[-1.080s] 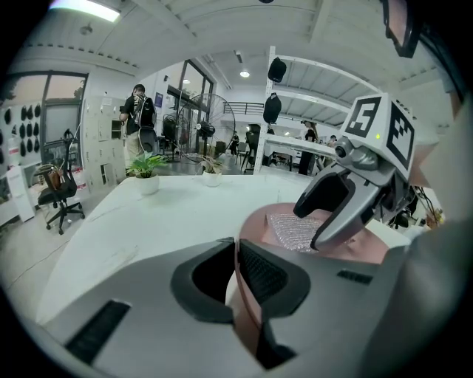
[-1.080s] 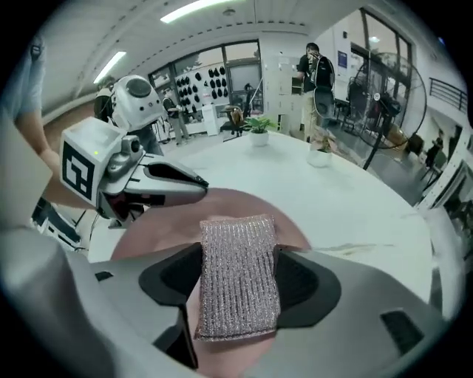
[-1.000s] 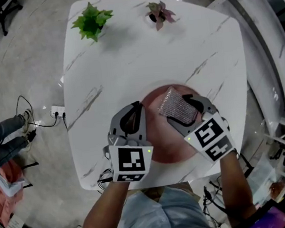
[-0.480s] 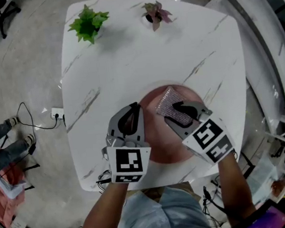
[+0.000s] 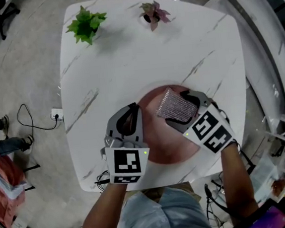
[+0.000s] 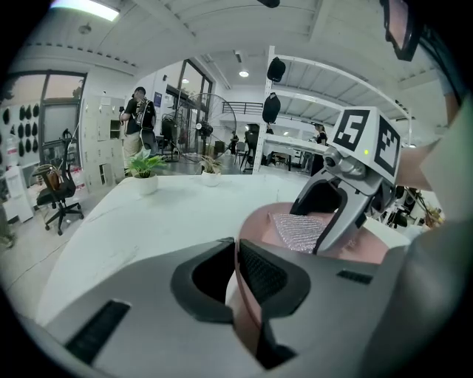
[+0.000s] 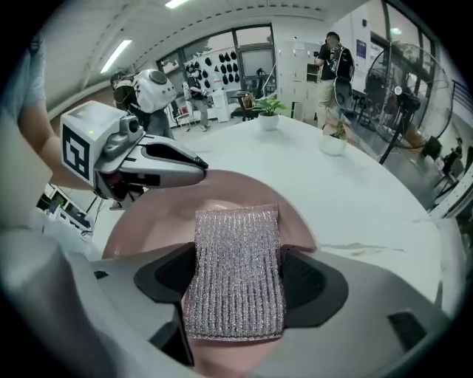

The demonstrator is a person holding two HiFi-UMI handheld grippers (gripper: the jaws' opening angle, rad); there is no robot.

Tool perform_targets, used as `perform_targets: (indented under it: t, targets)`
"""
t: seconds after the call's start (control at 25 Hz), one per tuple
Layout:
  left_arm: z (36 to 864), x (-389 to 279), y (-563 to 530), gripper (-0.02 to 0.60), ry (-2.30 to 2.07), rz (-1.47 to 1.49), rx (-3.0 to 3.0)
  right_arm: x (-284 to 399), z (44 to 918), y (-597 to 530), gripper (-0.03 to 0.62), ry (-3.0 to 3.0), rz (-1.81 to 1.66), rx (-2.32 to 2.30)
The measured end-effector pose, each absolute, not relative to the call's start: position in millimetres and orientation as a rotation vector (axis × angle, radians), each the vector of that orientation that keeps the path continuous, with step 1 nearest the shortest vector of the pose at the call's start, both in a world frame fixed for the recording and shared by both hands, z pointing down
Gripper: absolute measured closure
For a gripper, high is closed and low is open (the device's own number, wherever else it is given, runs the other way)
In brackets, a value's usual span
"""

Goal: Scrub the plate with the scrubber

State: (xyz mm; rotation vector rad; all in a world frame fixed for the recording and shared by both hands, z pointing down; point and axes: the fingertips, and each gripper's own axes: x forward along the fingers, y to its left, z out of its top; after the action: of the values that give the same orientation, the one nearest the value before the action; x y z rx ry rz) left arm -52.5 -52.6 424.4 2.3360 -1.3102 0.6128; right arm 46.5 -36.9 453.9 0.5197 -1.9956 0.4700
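Where the plate [image 5: 163, 141] lies, a marble table [image 5: 126, 52] stands on grey floor [image 5: 20, 63].

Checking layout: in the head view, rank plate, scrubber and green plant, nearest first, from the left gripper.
1. Plate, rim clamped in the left gripper's tongs.
2. Scrubber, over the plate's right half.
3. Green plant, table's far-left corner.

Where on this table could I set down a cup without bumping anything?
The middle of the table is bare, between the green plant and pink plant at the far edge and the plate. The strips left and right of the plate are free too. Crowded: the near edge, where the plate holds the scrubber.
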Motion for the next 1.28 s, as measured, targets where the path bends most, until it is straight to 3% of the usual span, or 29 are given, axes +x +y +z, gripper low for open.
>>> perform_targets:
  t: [0.12, 0.4, 0.92, 1.28]
  targets:
    - [425.1, -52.9, -52.2, 0.557, -1.313, 0.617, 2.336, 44.7, 454.3, -34.0, 0.251, -1.993, 0.471, 0.497]
    - [425.6, -53.8, -52.3, 0.557, -1.313, 0.617, 2.332, 38.3, 433.2, -39.5, 0.491, -2.089, 0.569, 0.598]
    - [426.6, -49.4, -54.2, 0.558, -1.265, 0.624, 2.336, 62.1, 434.3, -59.1, 0.511, -1.898, 0.505, 0.788]
    - [429.1, -48.7, -59.2, 0.56, -1.202, 0.622, 2.298, 19.8, 438.7, -64.9, 0.523, -1.859, 0.37, 0.604]
